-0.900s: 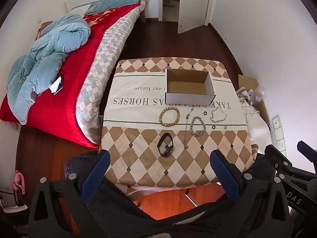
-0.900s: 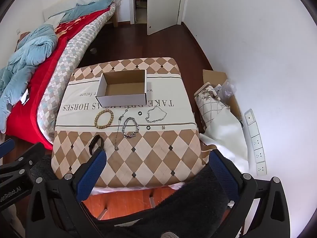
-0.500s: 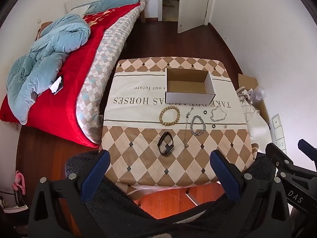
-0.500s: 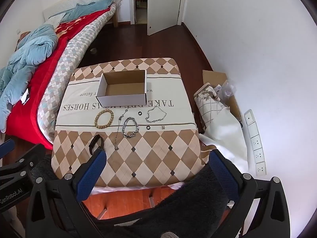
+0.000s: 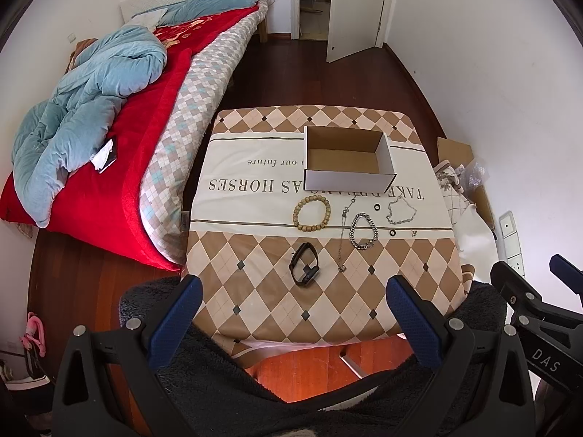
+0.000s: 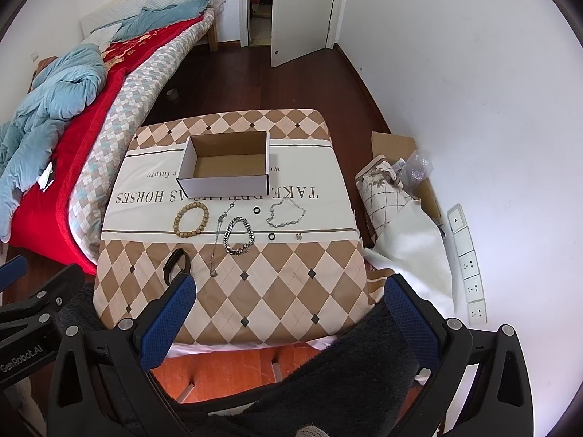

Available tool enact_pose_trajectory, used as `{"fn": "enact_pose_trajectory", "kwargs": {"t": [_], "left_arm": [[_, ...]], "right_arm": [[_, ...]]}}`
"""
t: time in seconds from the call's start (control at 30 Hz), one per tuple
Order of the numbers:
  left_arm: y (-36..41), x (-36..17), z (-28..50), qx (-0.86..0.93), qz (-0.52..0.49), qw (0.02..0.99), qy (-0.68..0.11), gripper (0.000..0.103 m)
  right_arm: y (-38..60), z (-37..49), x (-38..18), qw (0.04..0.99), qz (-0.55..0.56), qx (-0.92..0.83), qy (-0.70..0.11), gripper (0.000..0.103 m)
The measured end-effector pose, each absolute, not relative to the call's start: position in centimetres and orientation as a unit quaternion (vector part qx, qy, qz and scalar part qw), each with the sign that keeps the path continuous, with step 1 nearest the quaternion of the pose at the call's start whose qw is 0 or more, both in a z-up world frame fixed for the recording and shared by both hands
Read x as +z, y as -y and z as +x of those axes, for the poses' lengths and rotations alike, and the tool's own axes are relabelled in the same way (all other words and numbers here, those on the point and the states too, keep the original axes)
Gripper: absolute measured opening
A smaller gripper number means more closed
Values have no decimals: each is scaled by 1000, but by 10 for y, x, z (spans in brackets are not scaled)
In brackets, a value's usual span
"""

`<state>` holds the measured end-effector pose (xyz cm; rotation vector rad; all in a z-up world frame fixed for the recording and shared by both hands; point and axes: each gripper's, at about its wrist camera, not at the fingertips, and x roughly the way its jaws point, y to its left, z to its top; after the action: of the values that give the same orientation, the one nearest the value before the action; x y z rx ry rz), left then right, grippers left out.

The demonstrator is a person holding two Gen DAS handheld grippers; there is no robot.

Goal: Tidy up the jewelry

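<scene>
Now: left hand-held gripper [image 5: 293, 304] agape, level before table [image 5: 255, 291] | right hand-held gripper [image 6: 289, 302] likewise, empty

a bedroom in a home. a bed [image 5: 153, 116] runs along the left wall, with a red blanket [image 5: 120, 196], a crumpled blue duvet [image 5: 91, 98] and a diamond-patterned quilt [image 5: 189, 127]. the floor is dark wood [image 6: 233, 87]. at the far end a white door [image 6: 302, 11] stands ajar. a low table under a checked cloth [image 5: 277, 298] sits near, and wall sockets [image 6: 470, 266] line the right wall.
</scene>
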<state>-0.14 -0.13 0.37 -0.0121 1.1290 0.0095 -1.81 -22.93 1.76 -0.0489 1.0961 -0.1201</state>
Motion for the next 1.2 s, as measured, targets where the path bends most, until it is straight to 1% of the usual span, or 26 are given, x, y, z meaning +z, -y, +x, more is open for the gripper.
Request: {"fn": "enact_pose_trajectory", "kwargs": {"t": [0.17, 0.97, 1.2], "left_arm": [[0, 4, -2, 4, -7, 844, -536, 103], [0, 6, -2, 4, -11, 846, -534, 103], [1, 8, -2, 3, -12, 846, -534, 103]], "right_arm": [[230, -19, 23, 850, -22, -55, -523, 103], [228, -20, 19, 853, -24, -59, -518, 103], [233, -19, 27, 854, -24, -60, -516, 103]]}}
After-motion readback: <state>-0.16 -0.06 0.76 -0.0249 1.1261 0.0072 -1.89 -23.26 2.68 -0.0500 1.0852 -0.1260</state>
